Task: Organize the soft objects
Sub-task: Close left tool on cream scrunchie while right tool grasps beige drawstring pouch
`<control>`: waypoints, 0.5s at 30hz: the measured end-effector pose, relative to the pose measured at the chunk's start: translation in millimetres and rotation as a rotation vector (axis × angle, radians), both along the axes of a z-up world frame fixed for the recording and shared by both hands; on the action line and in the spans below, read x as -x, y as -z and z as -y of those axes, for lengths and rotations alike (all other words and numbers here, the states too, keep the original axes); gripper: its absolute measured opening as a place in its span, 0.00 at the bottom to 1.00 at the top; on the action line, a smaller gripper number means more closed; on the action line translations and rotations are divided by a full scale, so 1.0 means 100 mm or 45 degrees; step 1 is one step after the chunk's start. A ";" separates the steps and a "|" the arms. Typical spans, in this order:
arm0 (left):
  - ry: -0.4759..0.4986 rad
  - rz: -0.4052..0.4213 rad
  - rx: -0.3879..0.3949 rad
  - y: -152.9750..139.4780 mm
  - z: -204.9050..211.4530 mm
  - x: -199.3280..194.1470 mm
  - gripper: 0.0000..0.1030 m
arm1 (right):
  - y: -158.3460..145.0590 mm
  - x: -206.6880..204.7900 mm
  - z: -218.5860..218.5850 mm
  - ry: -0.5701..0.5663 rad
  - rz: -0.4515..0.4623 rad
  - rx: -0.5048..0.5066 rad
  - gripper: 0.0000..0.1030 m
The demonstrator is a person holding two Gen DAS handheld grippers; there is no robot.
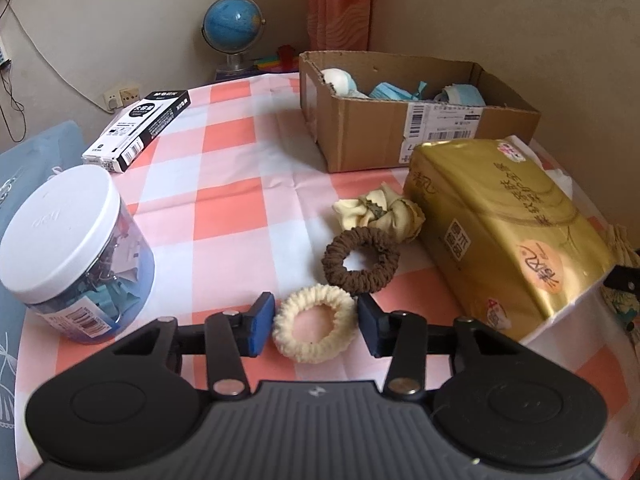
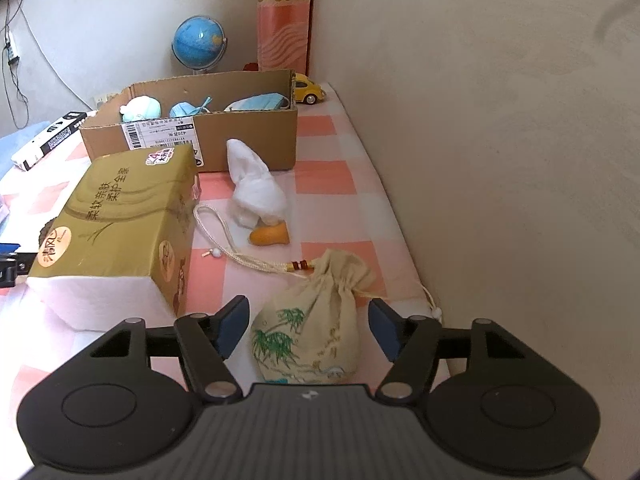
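Observation:
My left gripper (image 1: 316, 326) is open, its blue pads on either side of a cream scrunchie (image 1: 314, 328) lying on the checked cloth. A brown scrunchie (image 1: 360, 260) and a beige scrunchie (image 1: 380, 210) lie just beyond it. My right gripper (image 2: 308, 330) is open around a beige drawstring pouch (image 2: 312, 332) with green bamboo print. A white plush duck (image 2: 258, 190) with an orange beak lies further ahead. The cardboard box (image 1: 360, 136) holds blue face masks (image 1: 394, 90) and a white-blue soft item; the box also shows in the right wrist view (image 2: 248, 136).
A gold tissue pack (image 1: 508, 232) lies right of the scrunchies and shows left of the pouch (image 2: 116, 224). A white-lidded jar (image 1: 76, 256) and a black-white box (image 1: 138, 132) stand left. A globe (image 1: 234, 28), a yellow toy car (image 2: 309, 89) and the wall (image 2: 500, 160) lie behind and right.

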State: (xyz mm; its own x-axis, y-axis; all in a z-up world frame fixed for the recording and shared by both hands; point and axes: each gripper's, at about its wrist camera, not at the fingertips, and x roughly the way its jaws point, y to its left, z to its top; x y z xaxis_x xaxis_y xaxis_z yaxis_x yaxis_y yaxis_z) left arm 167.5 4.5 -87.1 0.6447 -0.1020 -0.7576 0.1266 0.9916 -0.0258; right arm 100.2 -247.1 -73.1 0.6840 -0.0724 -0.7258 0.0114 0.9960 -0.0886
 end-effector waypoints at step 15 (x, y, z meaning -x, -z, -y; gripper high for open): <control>0.123 -0.043 -0.051 -0.05 0.00 0.27 0.51 | -0.05 0.19 -0.05 -0.046 -0.024 0.032 0.60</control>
State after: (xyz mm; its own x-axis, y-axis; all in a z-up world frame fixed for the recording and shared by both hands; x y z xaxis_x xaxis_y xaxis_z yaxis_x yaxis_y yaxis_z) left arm 140.1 4.9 -81.7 0.6071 -0.1318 -0.7837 0.2213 0.9752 0.0074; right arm 81.2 -242.4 -67.6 0.6728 -0.0661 -0.7369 -0.0265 0.9932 -0.1133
